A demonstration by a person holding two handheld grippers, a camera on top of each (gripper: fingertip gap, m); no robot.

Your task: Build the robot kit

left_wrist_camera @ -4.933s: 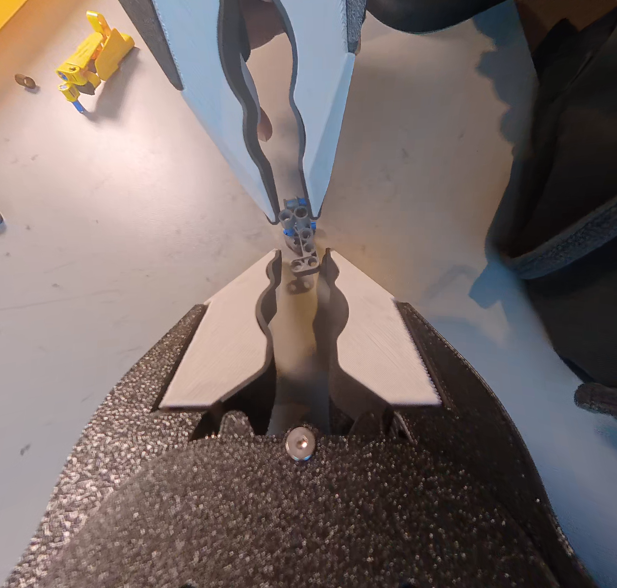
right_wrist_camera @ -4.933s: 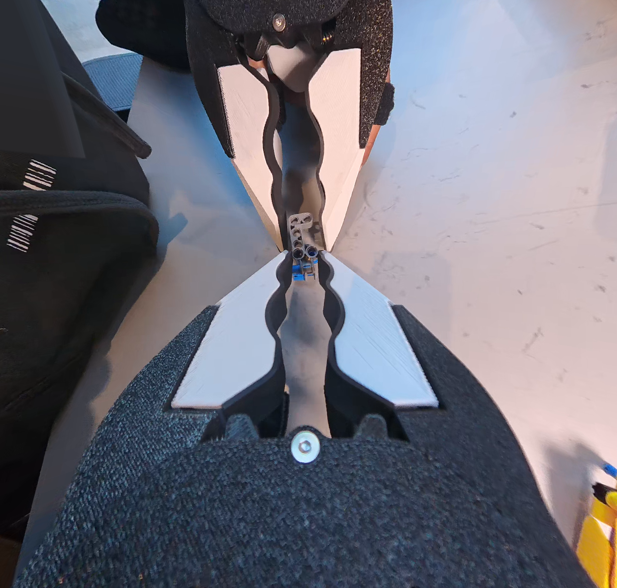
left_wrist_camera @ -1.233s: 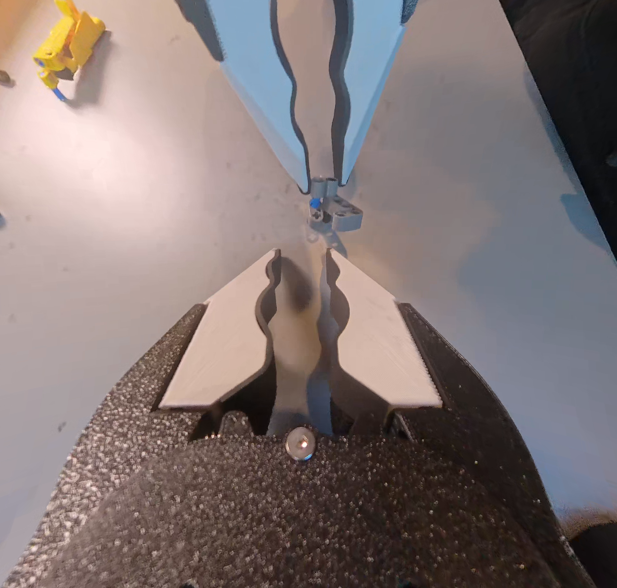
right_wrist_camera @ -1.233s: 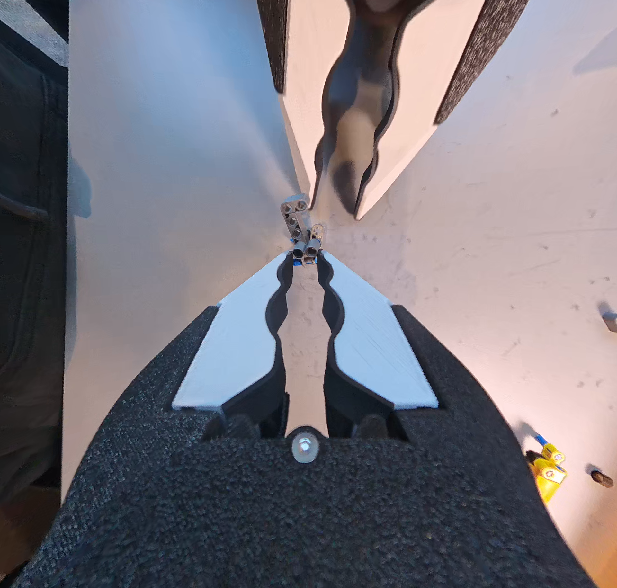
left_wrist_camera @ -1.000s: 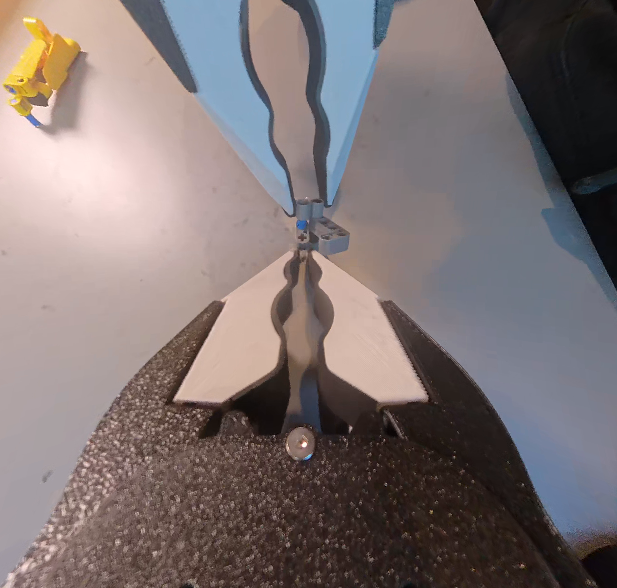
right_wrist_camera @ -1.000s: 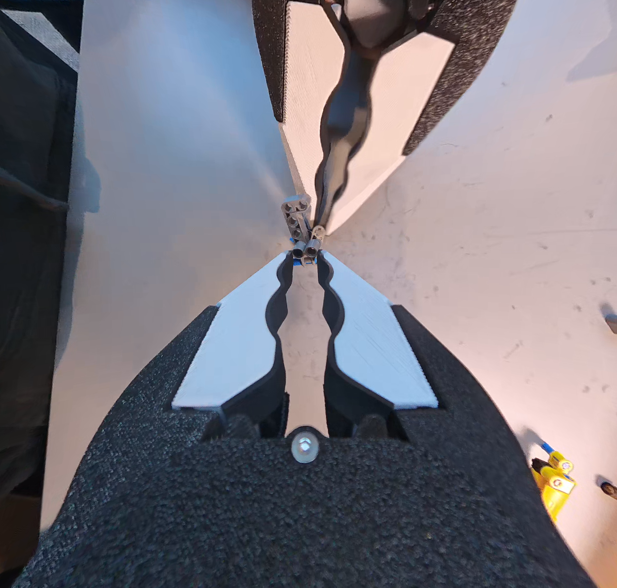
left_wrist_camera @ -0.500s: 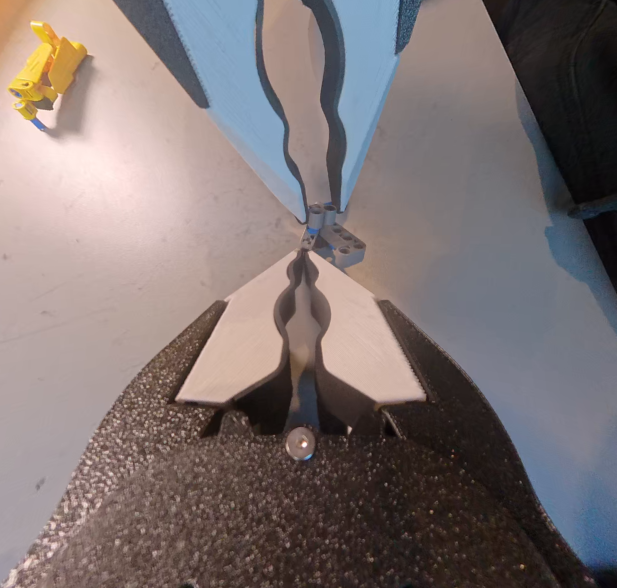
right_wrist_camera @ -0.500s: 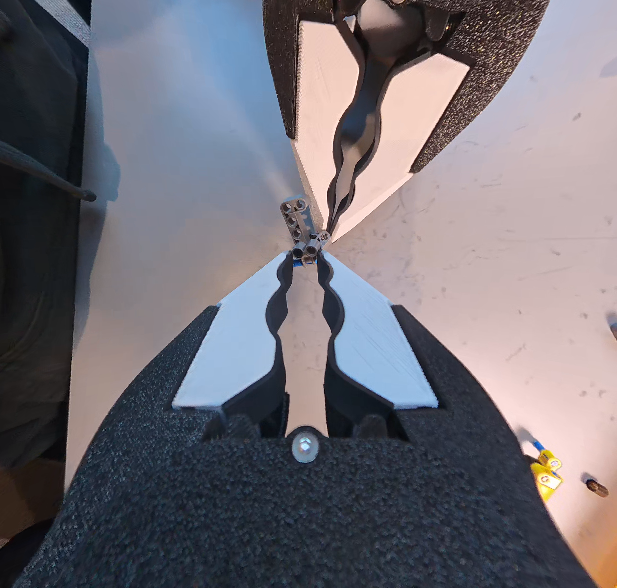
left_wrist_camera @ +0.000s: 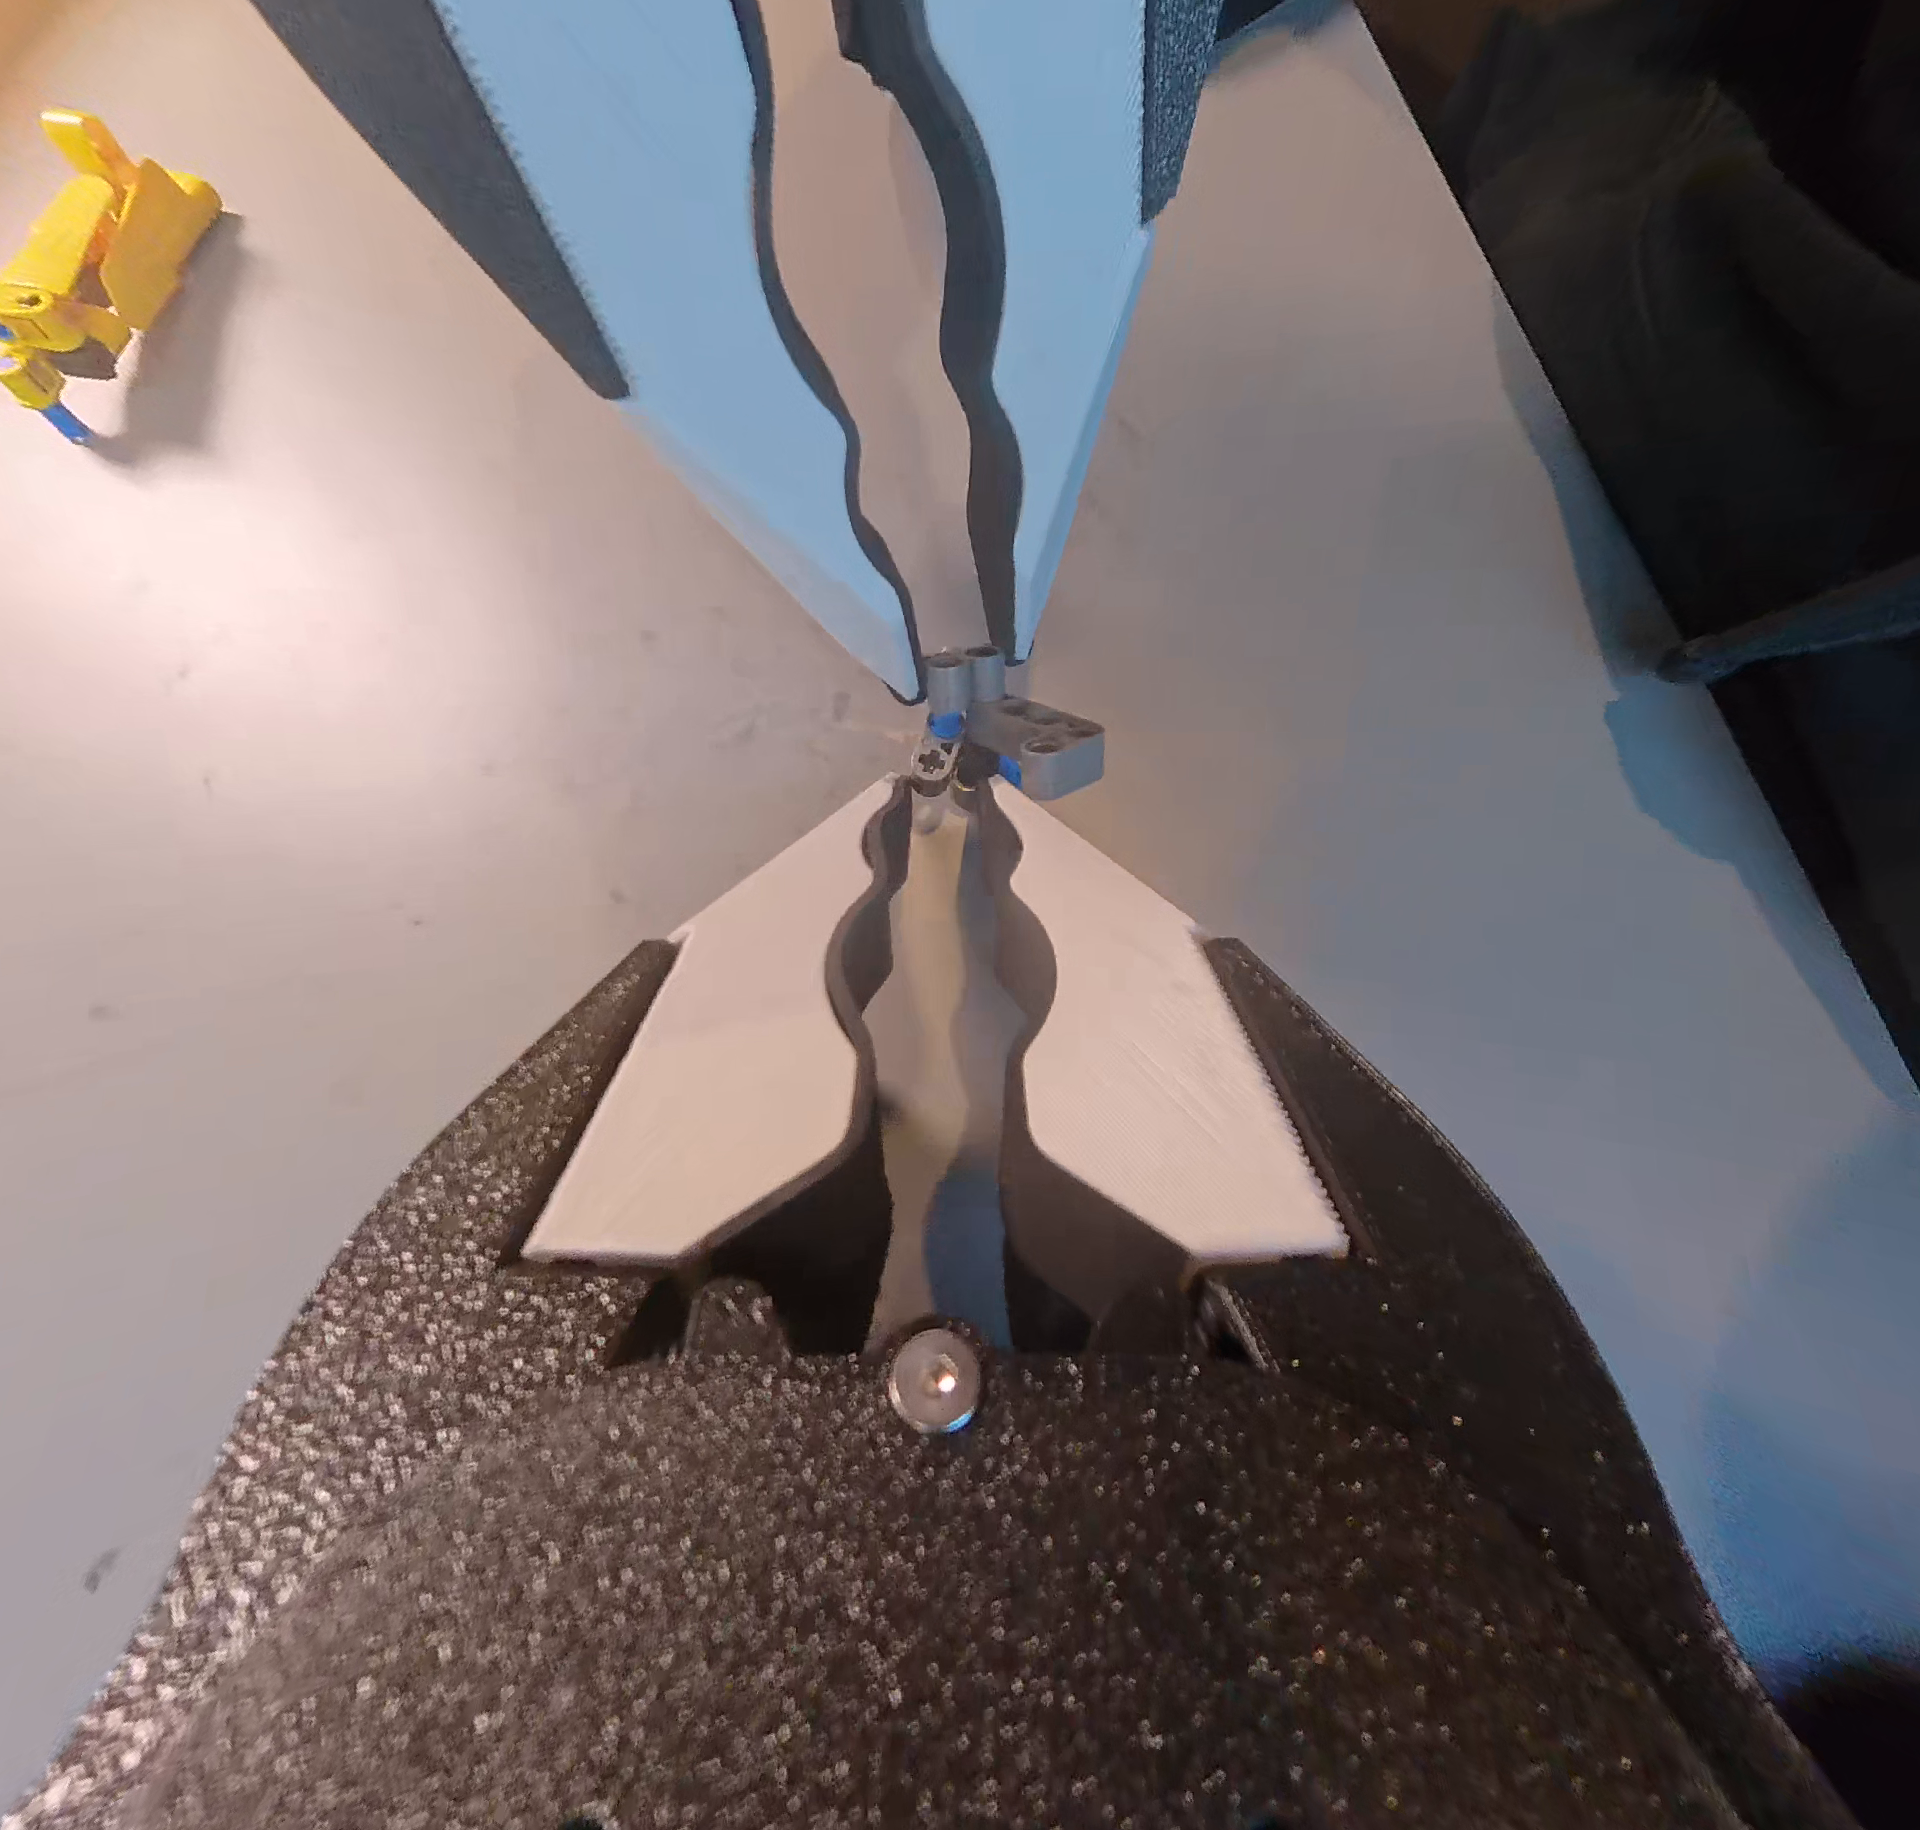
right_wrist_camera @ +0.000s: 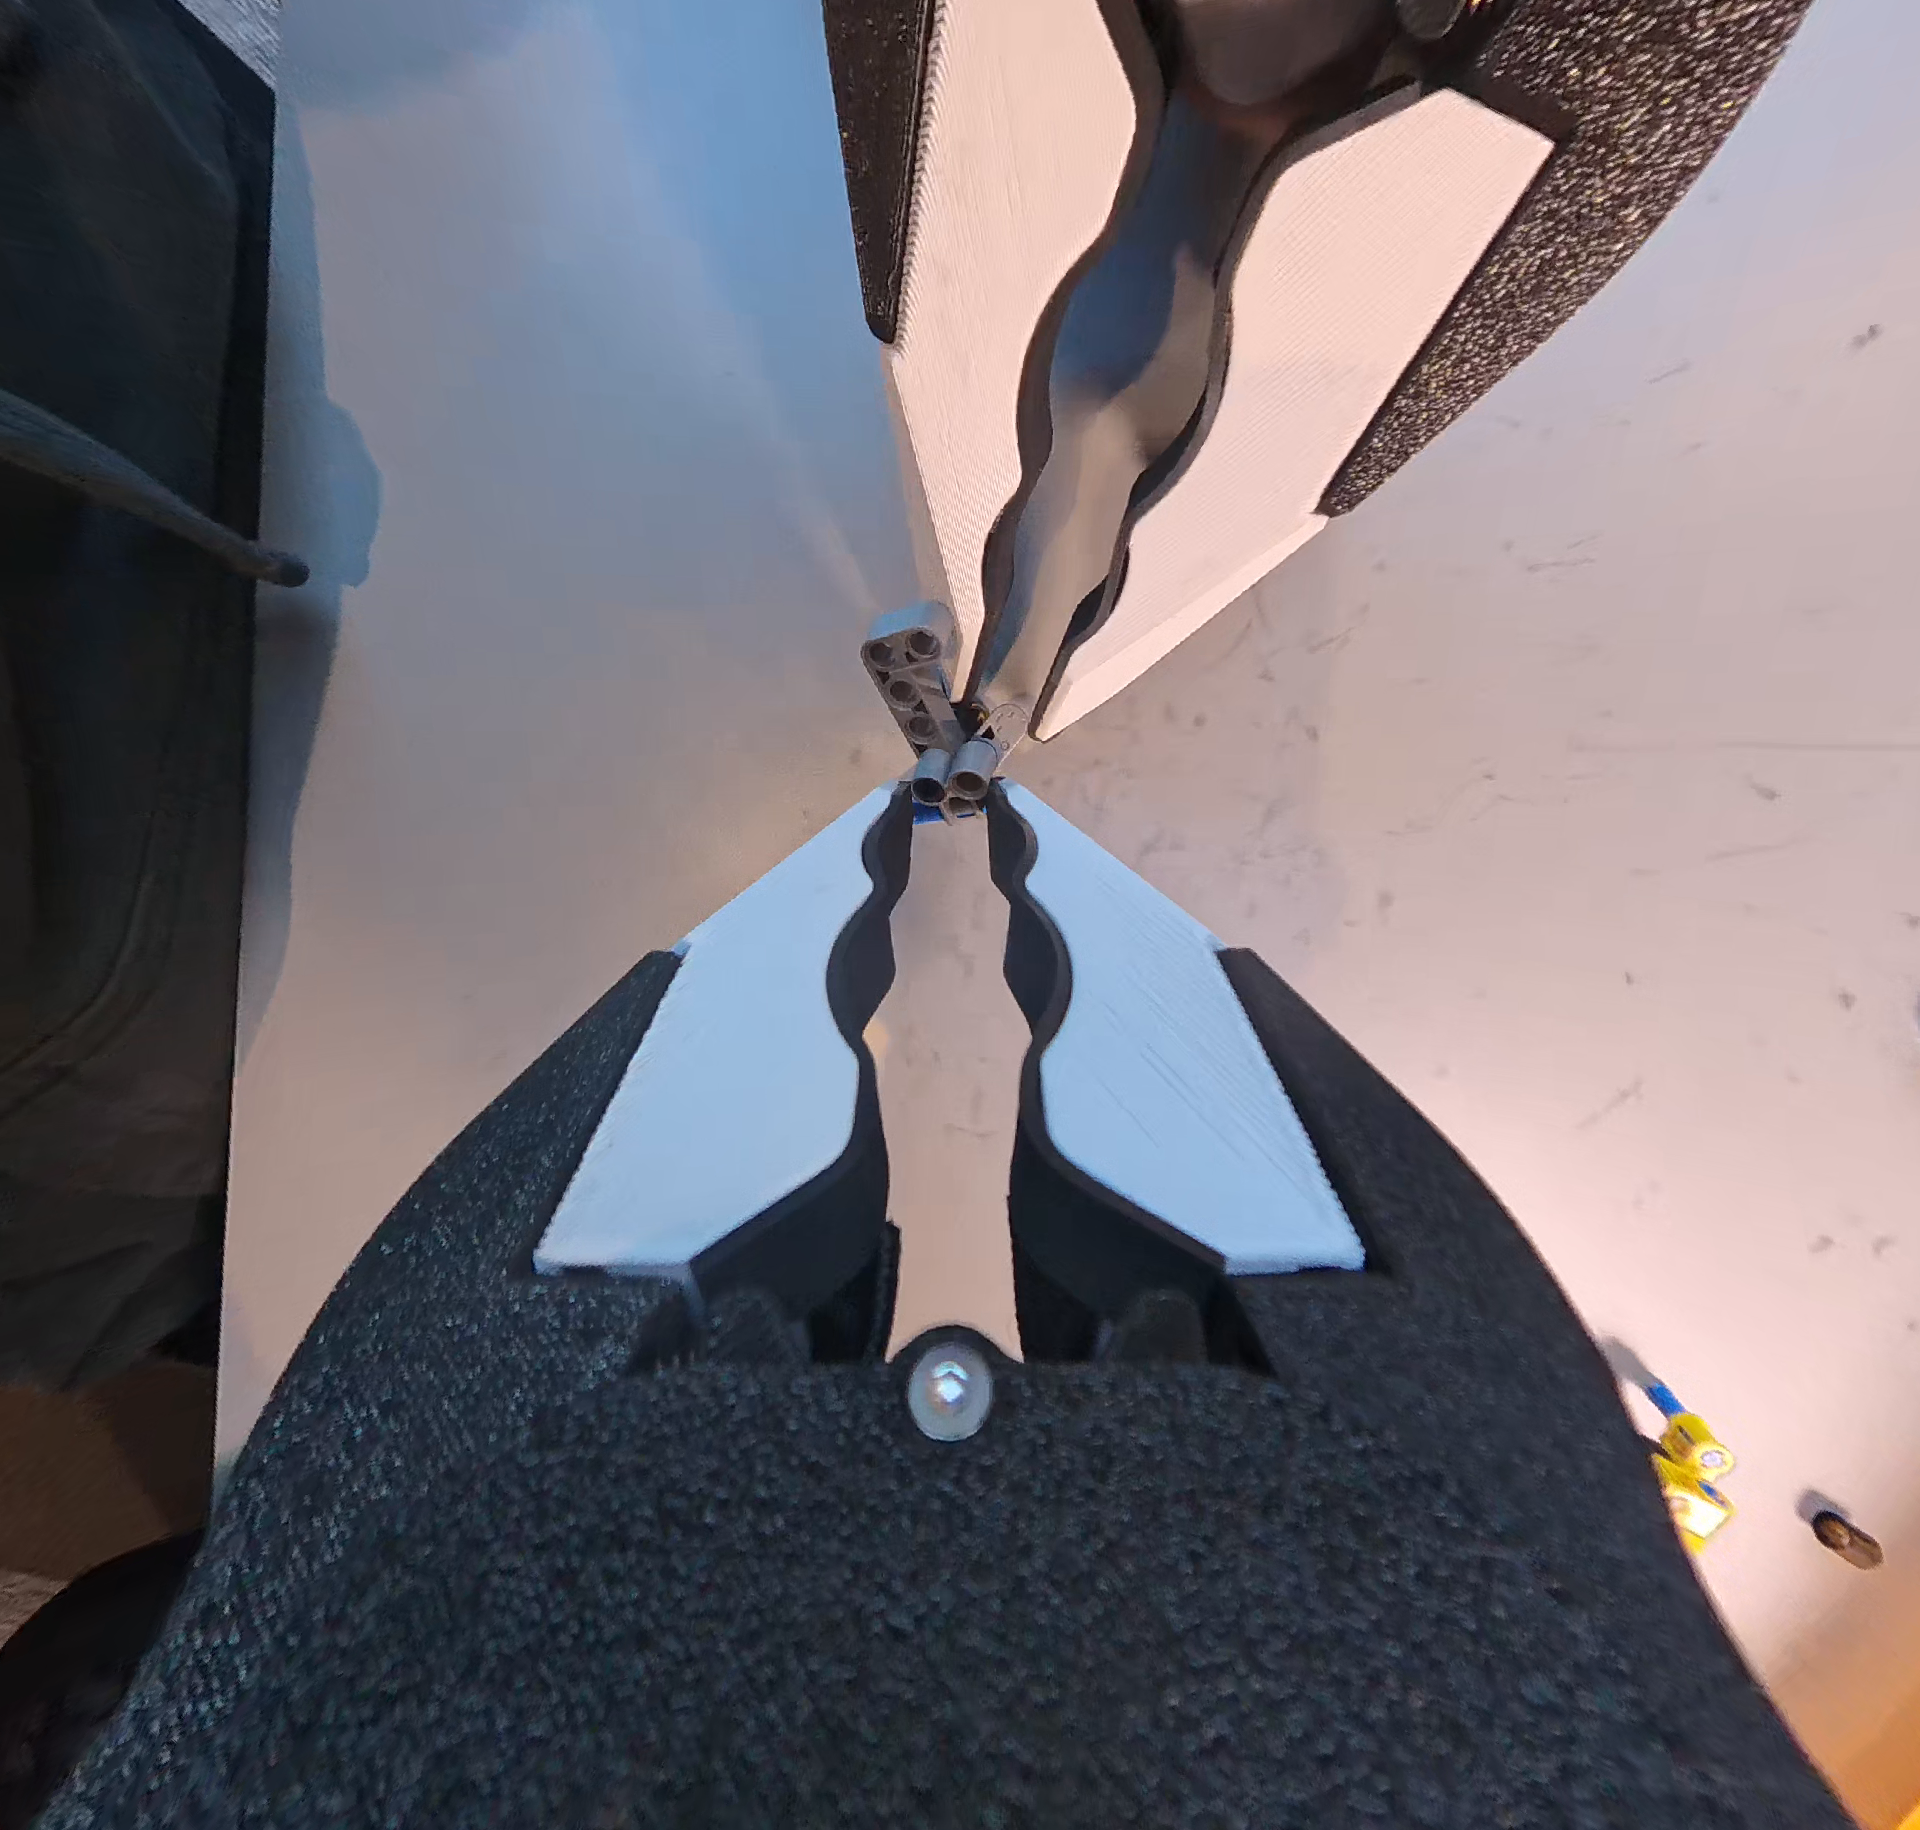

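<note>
A small grey assembly hangs between both grippers above the pale table (left_wrist_camera: pixel 312 741). It is a double-tube connector (left_wrist_camera: pixel 966 681) with blue pins and an L-shaped holed beam (left_wrist_camera: pixel 1044 738). My right gripper (right_wrist_camera: pixel 948 795) is shut on the connector (right_wrist_camera: pixel 951 772), and the beam (right_wrist_camera: pixel 904 674) sticks out to the far left of it. In the left wrist view the right gripper (left_wrist_camera: pixel 961 677) comes down from the top. My left gripper (left_wrist_camera: pixel 940 795) has its jaws nearly together around a short grey pin (left_wrist_camera: pixel 930 767) that meets the assembly. In the right wrist view the left gripper (right_wrist_camera: pixel 1003 718) comes down from the top.
A yellow brick assembly (left_wrist_camera: pixel 94 263) lies on the table at far left, and it also shows in the right wrist view (right_wrist_camera: pixel 1688 1468) beside a small dark part (right_wrist_camera: pixel 1834 1541). Dark fabric (left_wrist_camera: pixel 1714 326) hangs beyond the table edge (right_wrist_camera: pixel 249 845). My left and right fingertips are right by each other.
The left gripper closed, moved up to the assembly and now has the grey pin against it, its jaws a little wider than half a second ago. The right gripper kept its hold.
</note>
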